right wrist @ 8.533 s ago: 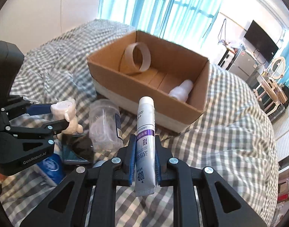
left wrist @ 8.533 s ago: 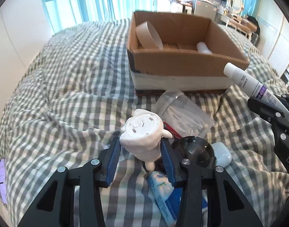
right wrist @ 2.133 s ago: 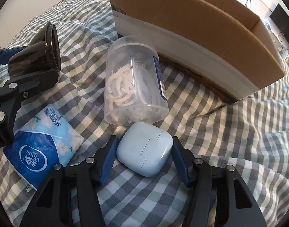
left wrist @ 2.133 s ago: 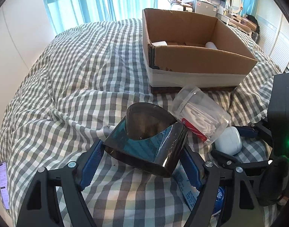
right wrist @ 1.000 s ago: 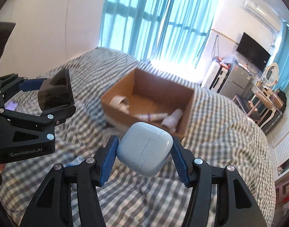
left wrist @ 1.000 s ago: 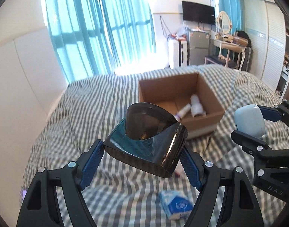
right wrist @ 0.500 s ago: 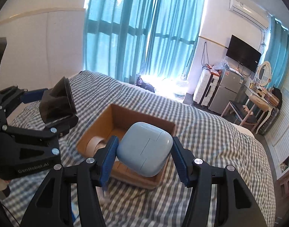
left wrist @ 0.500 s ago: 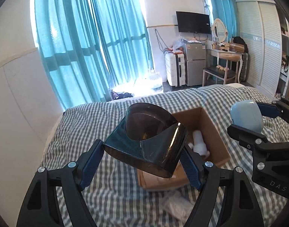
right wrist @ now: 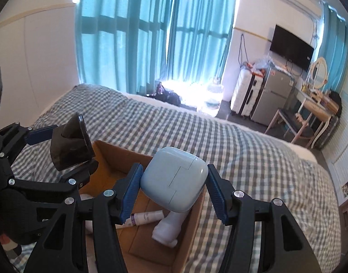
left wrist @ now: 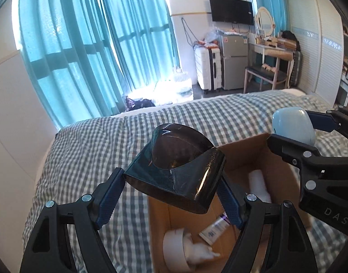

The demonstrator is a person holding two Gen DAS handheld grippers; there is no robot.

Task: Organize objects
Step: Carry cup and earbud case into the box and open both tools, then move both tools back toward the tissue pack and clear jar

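My left gripper (left wrist: 171,193) is shut on a dark translucent plastic holder (left wrist: 176,168), held above the open cardboard box (left wrist: 240,157). The holder also shows in the right wrist view (right wrist: 70,145). My right gripper (right wrist: 172,186) is shut on a pale blue earbud case (right wrist: 175,178), also above the box (right wrist: 119,157). The case shows at the right of the left wrist view (left wrist: 293,125). Inside the box lie a tape roll (left wrist: 175,243), a white tube with purple print (left wrist: 216,226) and a white bottle (right wrist: 168,226).
The box sits on a bed with a grey-and-white checked cover (left wrist: 87,150). Beyond the bed are blue curtains (left wrist: 83,45), a suitcase and small fridge (left wrist: 230,61), a desk with chair (left wrist: 265,68) and a wall TV (left wrist: 230,11).
Both grippers have moved forward over the box with their objects still held. The box now lies closer and lower in both views, and its contents show from above.
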